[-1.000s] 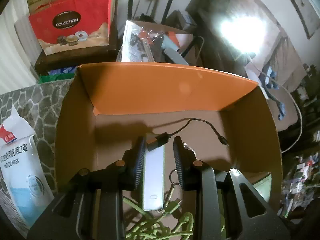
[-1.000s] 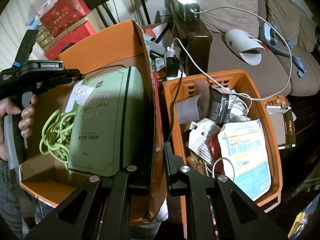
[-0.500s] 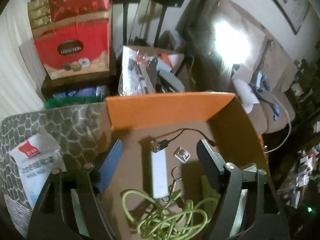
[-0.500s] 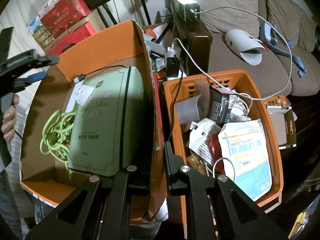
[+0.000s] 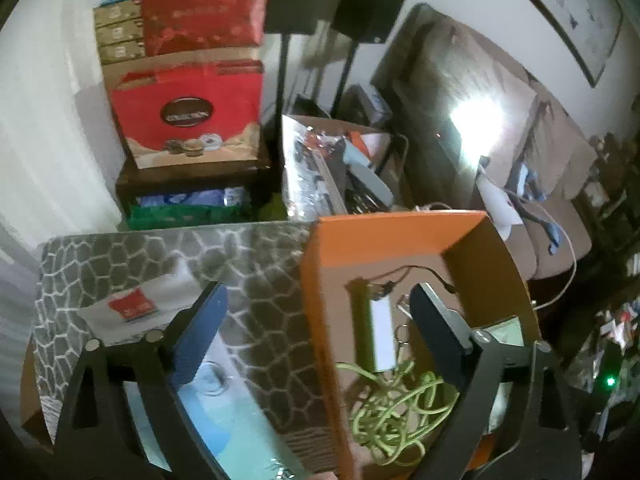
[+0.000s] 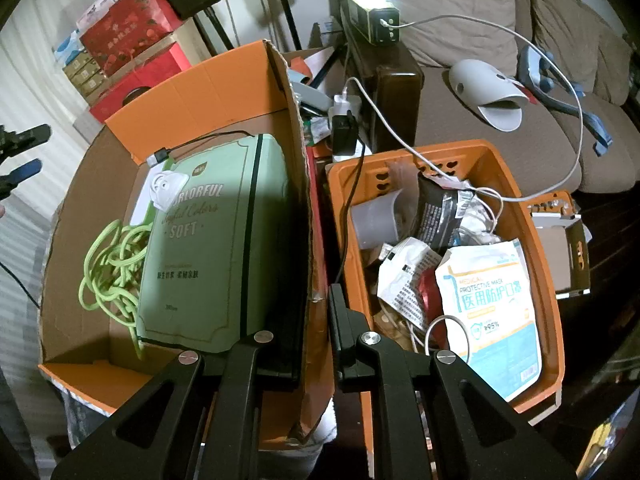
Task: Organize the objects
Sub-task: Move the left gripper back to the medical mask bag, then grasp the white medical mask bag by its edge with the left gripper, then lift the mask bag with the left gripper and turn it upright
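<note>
An orange cardboard box (image 6: 208, 84) holds a white power bank (image 5: 382, 330) with a black cable, a tangle of green cord (image 5: 396, 412) and a green tissue pack (image 6: 216, 240). My left gripper (image 5: 316, 328) is open and empty, above the box's left wall (image 5: 320, 320); it also shows at the left edge of the right wrist view (image 6: 20, 156). My right gripper (image 6: 316, 328) is shut on the box's right wall (image 6: 308, 240). A face mask pack (image 5: 224, 400) lies on the stone-patterned table (image 5: 160, 256) under the left gripper.
An orange plastic basket (image 6: 536, 240) full of packets, a cup and cables stands right of the box. Red gift boxes (image 5: 188, 112) are stacked behind the table. A sofa (image 6: 520, 92) with a lamp and white cable lies behind the basket.
My left gripper let go of the power bank, opened wide, rose out of the box and moved left over its wall. The right gripper has not moved.
</note>
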The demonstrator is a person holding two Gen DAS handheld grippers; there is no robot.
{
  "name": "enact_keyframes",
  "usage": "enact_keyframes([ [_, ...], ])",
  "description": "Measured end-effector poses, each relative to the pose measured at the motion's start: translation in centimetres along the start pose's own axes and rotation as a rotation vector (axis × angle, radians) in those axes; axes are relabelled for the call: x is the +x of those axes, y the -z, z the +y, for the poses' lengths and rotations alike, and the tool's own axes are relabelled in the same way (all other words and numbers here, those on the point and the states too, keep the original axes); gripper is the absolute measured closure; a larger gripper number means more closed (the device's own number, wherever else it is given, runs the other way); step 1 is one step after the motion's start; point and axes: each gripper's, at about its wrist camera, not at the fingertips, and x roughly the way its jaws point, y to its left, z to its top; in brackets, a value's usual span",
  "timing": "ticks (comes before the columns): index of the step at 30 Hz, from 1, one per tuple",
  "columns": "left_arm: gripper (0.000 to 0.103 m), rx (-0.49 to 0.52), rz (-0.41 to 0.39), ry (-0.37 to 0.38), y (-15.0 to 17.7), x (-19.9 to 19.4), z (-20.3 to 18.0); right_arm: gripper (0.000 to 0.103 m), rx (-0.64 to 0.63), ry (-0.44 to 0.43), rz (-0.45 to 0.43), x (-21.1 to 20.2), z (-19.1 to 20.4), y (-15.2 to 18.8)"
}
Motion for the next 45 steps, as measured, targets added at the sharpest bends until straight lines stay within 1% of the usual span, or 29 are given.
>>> enact_keyframes([
  [3, 0.007, -0.009, -0.007, -0.018, 0.1, -0.6, 1.5, 0.092, -0.001, 0.000, 0.000, 0.0, 0.0, 0.0],
  [8, 0.006, 0.003, -0.013, -0.076, 0.5, -1.3, 3.8, 0.092, 0.000, 0.000, 0.000, 0.0, 0.0, 0.0],
  [9, 0.001, -0.002, -0.011, -0.087, 0.6, -1.4, 4.4, 0.091, -0.001, 0.000, 0.000, 0.0, 0.0, 0.0],
  [10, 0.000, -0.007, -0.008, -0.095, 0.7, -1.4, 4.9, 0.092, 0.000, -0.001, 0.000, 0.0, 0.0, 0.0],
  [13, 0.000, 0.015, 0.012, -0.138, 1.5, -1.4, 6.4, 0.092, 0.000, 0.000, 0.001, 0.0, 0.0, 0.0],
  [16, 0.000, 0.039, 0.005, -0.181, 2.3, -1.5, 7.2, 0.092, 0.001, 0.000, 0.000, 0.0, 0.0, 0.0],
  [18, 0.000, 0.041, 0.021, -0.191, 2.9, -1.3, 8.3, 0.092, 0.001, 0.002, 0.000, 0.0, 0.0, 0.0],
  [22, 0.000, -0.009, 0.060, -0.184, 4.2, -0.8, 10.9, 0.091, -0.001, 0.005, 0.000, 0.0, -0.1, 0.1],
  [26, 0.000, -0.110, 0.107, -0.119, 6.1, 0.1, 14.4, 0.091, -0.005, 0.002, 0.000, 0.0, -0.1, 0.2],
  [27, 0.000, -0.126, 0.107, -0.128, 6.7, 0.3, 15.1, 0.091, -0.006, 0.002, 0.000, 0.0, -0.1, 0.2],
  [29, 0.000, -0.120, 0.095, -0.154, 7.7, 0.4, 15.7, 0.091, -0.005, 0.003, 0.000, 0.0, -0.1, 0.2],
  [31, 0.000, -0.123, 0.103, -0.152, 8.7, 0.5, 16.4, 0.091, -0.006, 0.003, 0.000, 0.0, -0.1, 0.2],
  [35, 0.000, -0.162, 0.128, -0.119, 10.0, 0.9, 17.6, 0.091, -0.004, 0.002, 0.000, 0.0, -0.1, 0.2],
  [37, 0.000, -0.174, 0.148, -0.115, 10.3, 1.4, 17.9, 0.091, -0.003, 0.004, -0.001, 0.0, -0.1, 0.3],
  [40, 0.000, -0.162, 0.215, -0.103, 10.8, 2.8, 18.2, 0.091, -0.003, 0.003, -0.001, 0.0, -0.1, 0.3],
  [42, 0.000, -0.168, 0.246, -0.075, 11.1, 3.6, 18.3, 0.091, -0.003, 0.002, 0.000, 0.0, -0.1, 0.3],
  [45, 0.001, -0.213, 0.281, 0.022, 11.5, 4.5, 18.6, 0.091, -0.003, 0.002, 0.000, 0.0, -0.1, 0.4],
])
